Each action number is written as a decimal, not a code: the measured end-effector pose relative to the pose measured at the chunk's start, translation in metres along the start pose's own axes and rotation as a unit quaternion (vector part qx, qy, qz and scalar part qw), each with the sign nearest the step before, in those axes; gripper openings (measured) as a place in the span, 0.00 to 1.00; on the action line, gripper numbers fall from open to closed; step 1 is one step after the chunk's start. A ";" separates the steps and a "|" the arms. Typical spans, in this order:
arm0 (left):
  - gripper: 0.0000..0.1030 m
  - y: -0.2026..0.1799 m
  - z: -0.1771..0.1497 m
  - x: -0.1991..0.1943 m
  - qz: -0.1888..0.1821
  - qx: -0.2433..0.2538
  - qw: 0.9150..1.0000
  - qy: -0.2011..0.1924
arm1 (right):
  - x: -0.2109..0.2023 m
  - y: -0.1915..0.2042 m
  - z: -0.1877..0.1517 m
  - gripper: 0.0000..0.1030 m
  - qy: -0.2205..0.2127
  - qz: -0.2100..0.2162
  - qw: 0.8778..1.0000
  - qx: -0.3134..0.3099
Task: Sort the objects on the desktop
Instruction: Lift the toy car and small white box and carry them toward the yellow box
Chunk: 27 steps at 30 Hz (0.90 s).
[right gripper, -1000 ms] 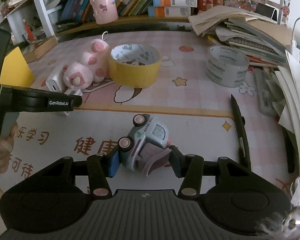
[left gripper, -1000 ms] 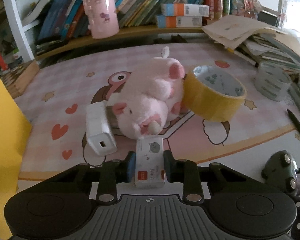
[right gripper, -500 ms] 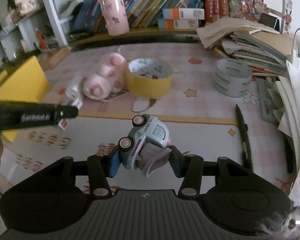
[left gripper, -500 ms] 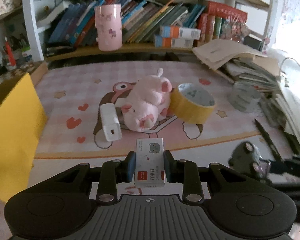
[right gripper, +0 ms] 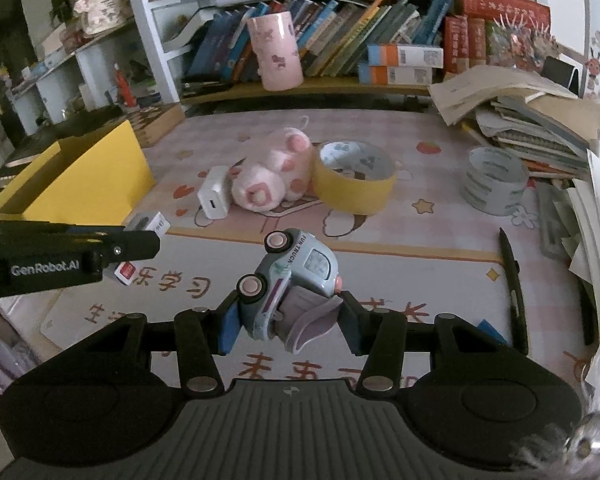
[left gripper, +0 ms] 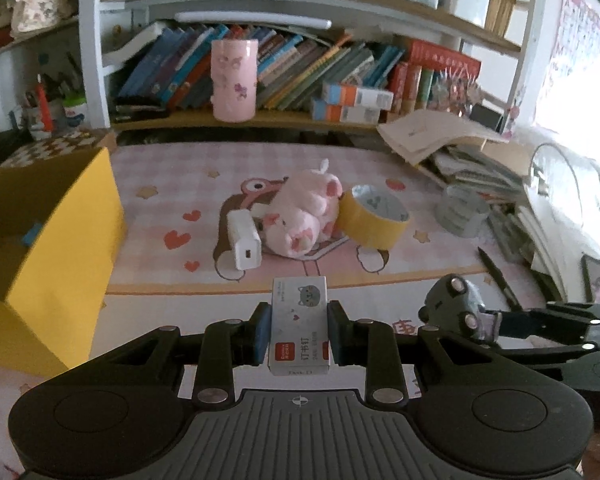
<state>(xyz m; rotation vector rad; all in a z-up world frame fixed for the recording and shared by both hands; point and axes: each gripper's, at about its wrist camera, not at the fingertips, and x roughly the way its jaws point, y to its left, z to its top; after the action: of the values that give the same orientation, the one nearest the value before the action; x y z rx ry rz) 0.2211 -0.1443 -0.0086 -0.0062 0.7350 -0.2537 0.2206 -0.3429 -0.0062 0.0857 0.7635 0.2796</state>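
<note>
At the left of the frame sits the yellow box (left gripper: 60,240). Your left tool (left gripper: 299,330) squeezes the staple box (left gripper: 300,324) low in the middle. Your right tool (right gripper: 286,322) squeezes the toy car (right gripper: 290,280). Next, I think, carry both to the box and drop them in.
</note>
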 end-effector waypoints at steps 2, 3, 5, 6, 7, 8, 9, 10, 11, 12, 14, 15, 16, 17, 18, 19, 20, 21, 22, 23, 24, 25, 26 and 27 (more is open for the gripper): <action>0.27 0.006 -0.001 -0.008 -0.003 -0.001 1.000 -0.008 | -0.002 0.007 0.000 0.45 -0.003 -0.002 1.000 -0.003; 0.27 0.009 -0.002 -0.011 -0.005 -0.002 1.000 -0.011 | -0.002 0.011 0.001 0.45 -0.006 -0.004 1.000 -0.004; 0.27 0.018 -0.003 -0.017 -0.009 -0.003 1.000 -0.015 | -0.004 0.020 0.001 0.45 -0.013 -0.010 1.000 -0.006; 0.27 0.022 -0.004 -0.020 -0.010 -0.004 1.000 -0.017 | -0.006 0.025 0.002 0.45 -0.016 -0.012 1.000 -0.007; 0.27 0.026 -0.004 -0.023 -0.012 -0.003 1.000 -0.020 | -0.007 0.030 0.002 0.45 -0.019 -0.015 1.000 -0.007; 0.27 0.030 -0.006 -0.027 -0.014 -0.003 1.000 -0.022 | -0.008 0.034 0.002 0.45 -0.022 -0.018 1.000 -0.007; 0.27 0.034 -0.007 -0.029 -0.016 -0.002 1.000 -0.024 | -0.009 0.039 0.001 0.45 -0.024 -0.020 0.999 -0.008; 0.27 0.038 -0.008 -0.032 -0.019 -0.002 1.000 -0.025 | -0.010 0.043 0.001 0.45 -0.026 -0.022 0.999 -0.009; 0.27 0.042 -0.010 -0.035 -0.022 -0.002 0.999 -0.026 | -0.010 0.048 0.000 0.45 -0.027 -0.024 0.999 -0.009; 0.27 0.046 -0.012 -0.037 -0.024 -0.001 0.999 -0.026 | -0.011 0.053 -0.001 0.45 -0.028 -0.026 0.999 -0.008; 0.27 0.053 -0.016 -0.042 -0.029 0.001 0.999 -0.026 | -0.012 0.064 -0.003 0.45 -0.029 -0.031 0.999 -0.006; 0.27 0.056 -0.018 -0.045 -0.032 0.002 0.999 -0.025 | -0.012 0.068 -0.004 0.45 -0.029 -0.033 0.999 -0.005; 0.27 0.060 -0.021 -0.047 -0.035 0.003 0.999 -0.026 | -0.013 0.074 -0.006 0.45 -0.029 -0.036 0.999 -0.005; 0.27 0.065 -0.023 -0.050 -0.037 0.004 0.999 -0.026 | -0.014 0.079 -0.007 0.45 -0.030 -0.038 0.999 -0.006; 0.27 0.069 -0.025 -0.052 -0.039 0.005 0.999 -0.026 | -0.015 0.084 -0.009 0.45 -0.030 -0.040 0.999 -0.006; 0.27 0.073 -0.027 -0.054 -0.043 0.006 0.999 -0.025 | -0.015 0.090 -0.011 0.45 -0.030 -0.043 0.999 -0.005; 0.27 0.077 -0.029 -0.057 -0.045 0.007 0.999 -0.025 | -0.016 0.095 -0.013 0.45 -0.030 -0.046 0.999 -0.003; 0.27 0.081 -0.031 -0.059 -0.048 0.007 0.999 -0.024 | -0.017 0.100 -0.015 0.45 -0.029 -0.048 0.998 -0.002; 0.27 0.084 -0.033 -0.062 -0.051 0.008 0.998 -0.023 | -0.018 0.107 -0.018 0.45 -0.029 -0.051 0.998 -0.001; 0.27 0.089 -0.036 -0.065 -0.055 0.009 0.998 -0.022 | -0.019 0.113 -0.020 0.45 -0.028 -0.053 0.998 -0.002; 0.27 0.092 -0.039 -0.068 -0.057 0.010 0.998 -0.020 | -0.020 0.119 -0.023 0.45 -0.027 -0.054 0.998 -0.003; 0.27 0.096 -0.042 -0.071 -0.059 0.011 0.998 -0.019 | -0.021 0.126 -0.025 0.45 -0.026 -0.055 0.998 -0.004; 0.27 0.100 -0.044 -0.073 -0.060 0.012 0.998 -0.017 | -0.022 0.132 -0.029 0.45 -0.025 -0.056 0.998 -0.006; 0.27 0.104 -0.047 -0.075 -0.060 0.010 0.998 -0.016 | -0.022 0.138 -0.032 0.45 -0.023 -0.055 0.998 -0.007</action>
<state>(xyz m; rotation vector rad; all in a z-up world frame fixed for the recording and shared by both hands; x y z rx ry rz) 0.1595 -0.0220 -0.0036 -0.0345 0.7017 -0.3749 0.1532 -0.2176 0.0105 0.0356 0.7173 0.1773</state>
